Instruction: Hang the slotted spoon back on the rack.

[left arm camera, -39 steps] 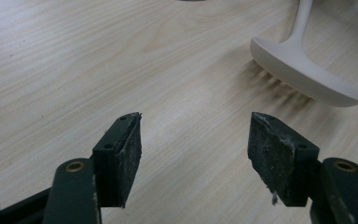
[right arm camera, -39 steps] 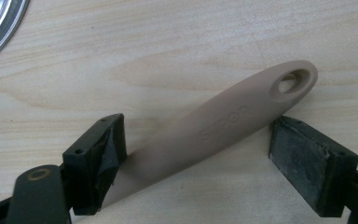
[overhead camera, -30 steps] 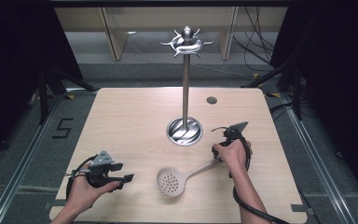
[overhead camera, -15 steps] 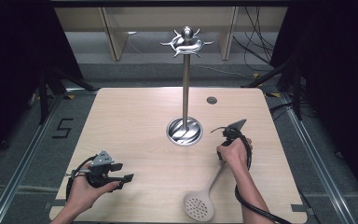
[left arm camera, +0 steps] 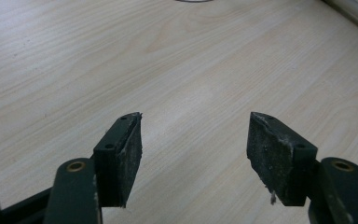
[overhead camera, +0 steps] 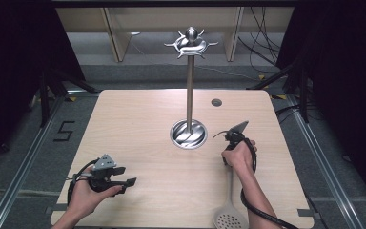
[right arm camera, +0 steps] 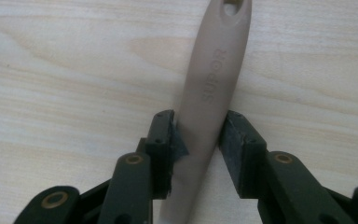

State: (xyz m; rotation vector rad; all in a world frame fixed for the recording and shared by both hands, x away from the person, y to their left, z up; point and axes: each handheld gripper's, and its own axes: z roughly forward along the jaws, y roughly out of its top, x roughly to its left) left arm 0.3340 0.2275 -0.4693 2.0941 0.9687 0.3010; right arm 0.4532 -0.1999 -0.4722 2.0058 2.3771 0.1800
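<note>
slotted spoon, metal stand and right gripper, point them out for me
slotted spoon [overhead camera: 228, 220]: high view, on its perforated head.
metal stand [overhead camera: 189, 90]: high view, on its upright pole.
right gripper [right arm camera: 196, 135]: right gripper view, between its jaws, closed on the spoon's handle.

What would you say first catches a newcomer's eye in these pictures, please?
Most striking is the tall steel utensil stand rising from mid-table. Near the front right edge, the right tongs are shut on the beige slotted spoon by its handle. The left tongs rest open at front left.
</note>
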